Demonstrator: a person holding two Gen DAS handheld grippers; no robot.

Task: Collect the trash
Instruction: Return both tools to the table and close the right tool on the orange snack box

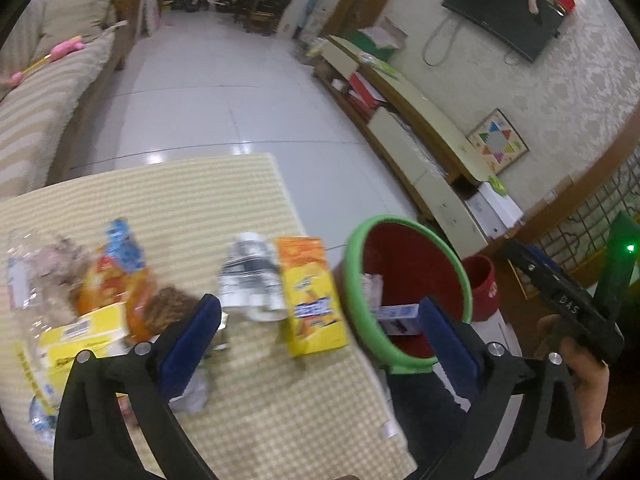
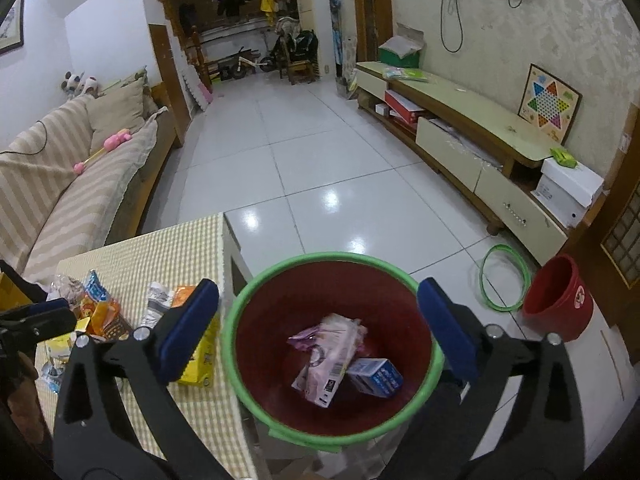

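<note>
Right tongs (image 2: 318, 326) gape over two cartons (image 2: 374, 376).

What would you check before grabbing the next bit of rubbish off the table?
1. Left gripper empty, jaws wide: ok.
2. Right gripper empty, jaws wide over the bin: ok.
3. Dropped items landed inside the bin: ok, a pink packet and a blue carton lie at the bottom.
4. Room left in the bin: ok, mostly empty.
5. Next piece within the left gripper's line: ok, the yellow box stands upright just ahead.
6. Nothing leaning on that box: cannot tell, the left view is blurred and a crumpled wrapper sits close beside it.
</note>
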